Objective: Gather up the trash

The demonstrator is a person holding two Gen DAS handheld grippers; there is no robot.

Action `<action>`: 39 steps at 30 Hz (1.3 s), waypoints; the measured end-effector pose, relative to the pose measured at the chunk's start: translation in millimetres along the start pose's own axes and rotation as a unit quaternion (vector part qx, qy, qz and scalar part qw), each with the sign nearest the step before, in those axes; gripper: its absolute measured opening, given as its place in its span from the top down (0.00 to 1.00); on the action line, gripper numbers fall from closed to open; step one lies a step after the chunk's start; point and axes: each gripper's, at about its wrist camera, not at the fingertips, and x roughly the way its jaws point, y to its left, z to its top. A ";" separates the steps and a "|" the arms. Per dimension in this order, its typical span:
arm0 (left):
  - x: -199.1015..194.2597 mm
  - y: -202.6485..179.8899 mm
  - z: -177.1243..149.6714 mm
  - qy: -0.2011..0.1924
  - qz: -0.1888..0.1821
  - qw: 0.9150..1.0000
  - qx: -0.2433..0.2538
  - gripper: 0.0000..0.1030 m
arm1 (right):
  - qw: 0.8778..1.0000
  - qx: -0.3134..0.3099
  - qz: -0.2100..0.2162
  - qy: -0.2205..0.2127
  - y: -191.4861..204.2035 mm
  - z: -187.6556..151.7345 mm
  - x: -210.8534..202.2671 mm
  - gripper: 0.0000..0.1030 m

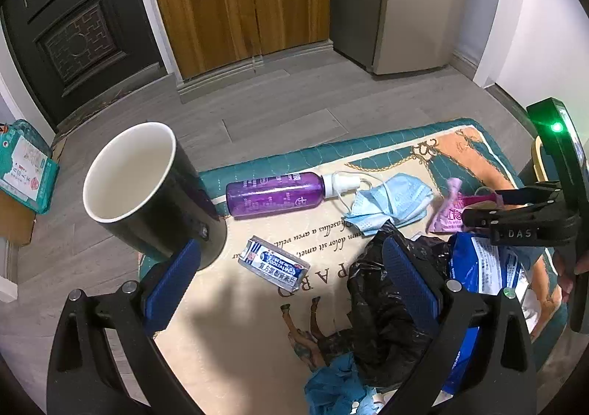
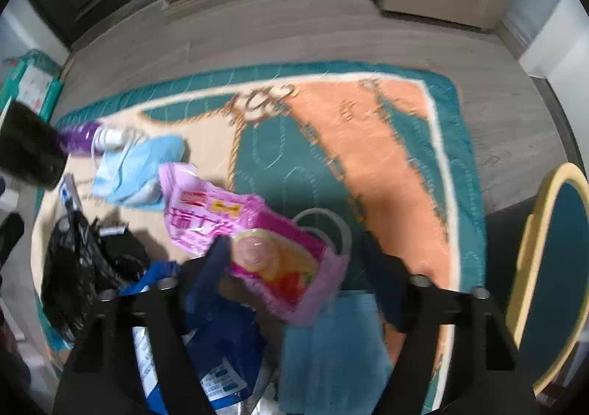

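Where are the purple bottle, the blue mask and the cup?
Purple bottle (image 1: 274, 194), left wrist view, middle of its body.
Blue mask (image 1: 390, 202), left wrist view, its crumpled middle.
Cup (image 1: 129, 172), left wrist view, its white inside.

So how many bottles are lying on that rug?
1. A purple bottle with a white cap lies on its side near the rug's far edge, just left of the blue face mask. Others could be hidden under the black bag.

The right gripper (image 1: 515, 227) reads "DAS"; the rug (image 1: 331, 231) shows Latin-style script, partly "dolor sit amet".
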 end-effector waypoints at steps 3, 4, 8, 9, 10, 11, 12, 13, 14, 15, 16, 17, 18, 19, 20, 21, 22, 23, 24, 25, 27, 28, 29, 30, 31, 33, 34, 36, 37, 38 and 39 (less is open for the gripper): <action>0.2 -2.8 1.1 0.001 -0.002 1.000 0.002 0.06 | 1.000 -0.017 0.010 -0.002 8.4 -0.1 -3.1 0.73; -0.5 -5.0 1.7 -0.001 -0.002 1.000 0.005 0.06 | 1.000 -0.021 0.014 -0.005 10.4 -0.2 -5.4 0.76; -0.3 -13.4 6.7 -0.006 -0.004 1.000 0.016 0.06 | 0.999 -0.024 0.039 -0.019 10.9 -0.5 -18.3 0.79; 0.2 -16.0 8.8 -0.007 -0.006 1.000 0.018 0.06 | 0.998 -0.022 0.045 -0.023 9.3 -1.8 -22.7 0.82; 0.8 -18.2 10.2 -0.007 -0.009 1.000 0.018 0.06 | 0.998 -0.021 0.053 -0.030 7.8 -1.6 -27.9 0.82; 1.7 -21.3 11.9 -0.007 -0.012 1.000 0.019 0.06 | 0.997 -0.021 0.058 -0.037 5.8 -1.3 -33.3 0.82; 2.9 -25.2 14.5 -0.007 -0.016 1.000 0.022 0.06 | 0.997 -0.021 0.059 -0.041 2.9 0.8 -36.1 0.82; 4.5 -28.6 16.3 -0.007 -0.019 1.000 0.024 0.06 | 0.997 -0.019 0.060 -0.047 -0.1 0.9 -39.7 0.82; 6.5 -32.4 18.4 -0.007 -0.020 0.999 0.026 0.06 | 0.996 -0.013 0.064 -0.053 -4.9 1.4 -44.6 0.82; 10.3 -37.0 21.8 -0.006 -0.019 0.999 0.030 0.06 | 0.996 -0.007 0.067 -0.057 -8.7 1.2 -47.7 0.82; 13.3 -40.1 23.9 -0.006 -0.018 0.999 0.030 0.06 | 0.996 0.001 0.071 -0.061 -14.4 0.6 -50.4 0.82; 18.0 -43.8 27.1 -0.003 -0.019 0.999 0.027 0.06 | 0.995 0.015 0.077 -0.067 -21.3 1.5 -54.7 0.82; 22.6 -47.3 29.9 0.000 -0.025 0.999 0.023 0.06 | 0.994 0.022 0.080 -0.071 -25.9 2.3 -56.6 0.82; 26.4 -50.1 31.5 0.002 -0.029 0.999 0.020 0.06 | 0.993 0.031 0.083 -0.076 -31.2 3.4 -59.7 0.82; 30.7 -54.3 33.7 0.006 -0.031 0.999 0.020 0.06 | 0.992 0.036 0.086 -0.080 -34.9 3.3 -62.8 0.82; 34.9 -59.5 35.8 0.009 -0.033 0.999 0.023 0.06 | 0.991 0.042 0.090 -0.086 -39.0 3.8 -66.9 0.82; 37.2 -63.7 37.2 0.010 -0.034 0.999 0.027 0.06 | 0.991 0.045 0.092 -0.091 -41.8 4.1 -70.1 0.82; 40.0 -69.1 39.2 0.010 -0.035 0.999 0.032 0.06 | 0.990 0.048 0.094 -0.097 -44.5 3.2 -73.2 0.82; 42.4 -75.4 41.2 0.009 -0.031 0.999 0.039 0.06 | 0.989 0.052 0.098 -0.101 -46.9 1.6 -75.9 0.82; 44.5 -79.7 42.1 0.007 -0.029 0.999 0.043 0.06 | 0.988 0.056 0.103 -0.105 -49.6 1.6 -78.0 0.82; 50.6 -90.2 43.2 0.012 -0.036 0.998 0.051 0.07 | 0.985 0.067 0.115 -0.108 -56.9 1.1 -81.2 0.82; 54.4 -95.2 43.2 0.019 -0.039 0.997 0.057 0.12 | 0.984 0.072 0.123 -0.107 -60.2 0.7 -82.1 0.82; 59.8 -102.0 42.3 0.030 -0.040 0.996 0.068 0.15 | 0.983 0.076 0.128 -0.107 -62.3 0.4 -82.5 0.82; 64.8 -106.9 40.3 0.040 -0.040 0.995 0.079 0.19 | 0.982 0.079 0.134 -0.105 -64.2 -0.5 -82.1 0.82; 68.8 -111.3 38.0 0.046 -0.038 0.994 0.089 0.22 | 0.982 0.082 0.139 -0.103 -64.3 -0.5 -81.5 0.82; 75.1 -117.5 34.3 0.056 -0.028 0.993 0.104 0.29 | 0.980 0.090 0.151 -0.098 -66.9 -1.4 -80.9 0.82; 77.3 -118.4 33.0 0.062 -0.026 0.992 0.107 0.42 | 0.979 0.092 0.155 -0.097 -68.7 -2.0 -80.7 0.82; 82.5 -117.1 31.1 0.078 -0.035 0.991 0.103 0.63 | 0.978 0.094 0.161 -0.095 -70.8 -1.8 -80.8 0.82; 83.6 -115.8 31.2 0.082 -0.041 0.991 0.100 0.68 | 0.978 0.094 0.161 -0.095 -71.3 -1.9 -81.4 0.82; 82.7 -114.2 31.4 0.080 -0.044 0.991 0.098 0.70 | 0.977 0.094 0.164 -0.097 -71.5 -2.1 -82.1 0.82; 80.2 -113.1 32.0 0.075 -0.044 0.991 0.098 0.78 | 0.976 0.095 0.169 -0.098 -71.3 -2.0 -83.6 0.82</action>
